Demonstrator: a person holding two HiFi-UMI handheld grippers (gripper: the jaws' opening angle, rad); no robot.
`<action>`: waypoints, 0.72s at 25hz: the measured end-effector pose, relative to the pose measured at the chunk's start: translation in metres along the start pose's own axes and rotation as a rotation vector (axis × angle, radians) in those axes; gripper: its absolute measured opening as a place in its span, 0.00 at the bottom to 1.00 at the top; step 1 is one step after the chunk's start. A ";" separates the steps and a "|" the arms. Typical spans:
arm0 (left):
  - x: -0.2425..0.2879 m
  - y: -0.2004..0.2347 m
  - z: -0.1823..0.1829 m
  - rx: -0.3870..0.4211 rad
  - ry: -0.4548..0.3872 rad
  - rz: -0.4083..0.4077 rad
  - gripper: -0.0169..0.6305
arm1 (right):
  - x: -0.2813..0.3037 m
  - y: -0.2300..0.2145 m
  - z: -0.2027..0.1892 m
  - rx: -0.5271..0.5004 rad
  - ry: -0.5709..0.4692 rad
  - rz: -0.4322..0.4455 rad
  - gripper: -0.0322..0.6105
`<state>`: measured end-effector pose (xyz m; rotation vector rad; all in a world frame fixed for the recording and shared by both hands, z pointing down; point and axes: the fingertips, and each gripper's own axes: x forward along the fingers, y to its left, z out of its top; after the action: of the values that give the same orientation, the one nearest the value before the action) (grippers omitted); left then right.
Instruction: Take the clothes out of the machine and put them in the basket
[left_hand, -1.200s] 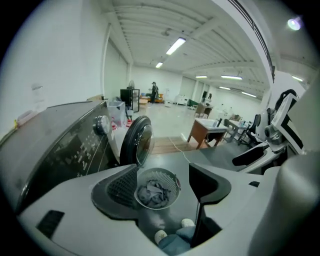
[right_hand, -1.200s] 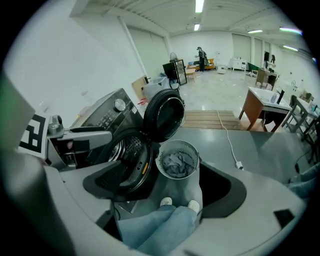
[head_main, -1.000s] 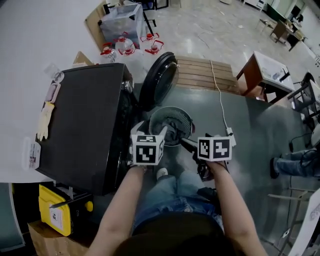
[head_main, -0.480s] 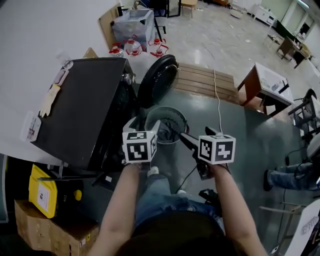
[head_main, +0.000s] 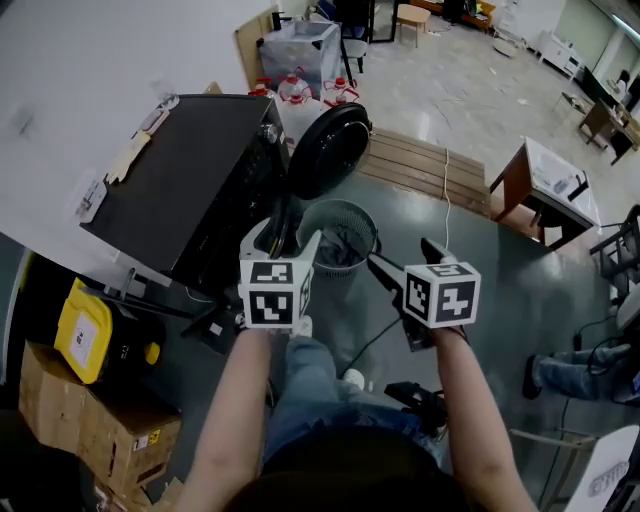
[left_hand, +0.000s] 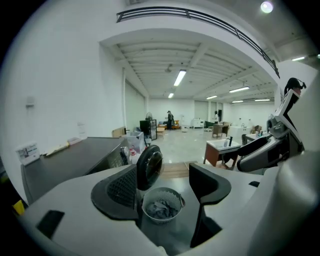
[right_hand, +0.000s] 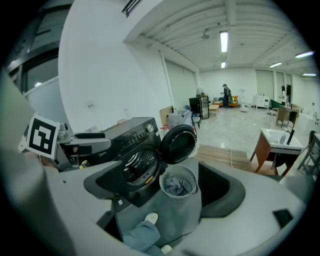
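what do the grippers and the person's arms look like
The left gripper and right gripper each have a pale grey body, dark jaw pads and a white cube with black square markers. No sleeves on the forearms; blue jeans.

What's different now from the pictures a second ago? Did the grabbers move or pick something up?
The left gripper and the right gripper both pulled up and back. Before, they were right at the rim of the basket; now it sits clear ahead of them. Nothing was picked up or dropped, and both sets of jaws are apart and empty. The grey clothes stayed in the basket, beside the washing machine with its door open.
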<state>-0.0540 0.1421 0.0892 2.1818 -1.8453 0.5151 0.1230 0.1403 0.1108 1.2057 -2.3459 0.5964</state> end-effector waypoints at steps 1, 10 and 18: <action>-0.008 -0.002 0.004 0.008 -0.021 0.009 0.52 | -0.006 0.001 0.003 -0.015 -0.019 0.003 0.78; -0.067 -0.002 0.052 0.064 -0.259 0.013 0.52 | -0.050 0.020 0.043 -0.187 -0.257 -0.030 0.76; -0.084 0.035 0.079 0.122 -0.344 0.018 0.52 | -0.070 0.039 0.094 -0.317 -0.437 -0.073 0.66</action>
<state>-0.0912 0.1800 -0.0191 2.4649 -2.0508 0.2737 0.1107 0.1535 -0.0115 1.3646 -2.6002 -0.0794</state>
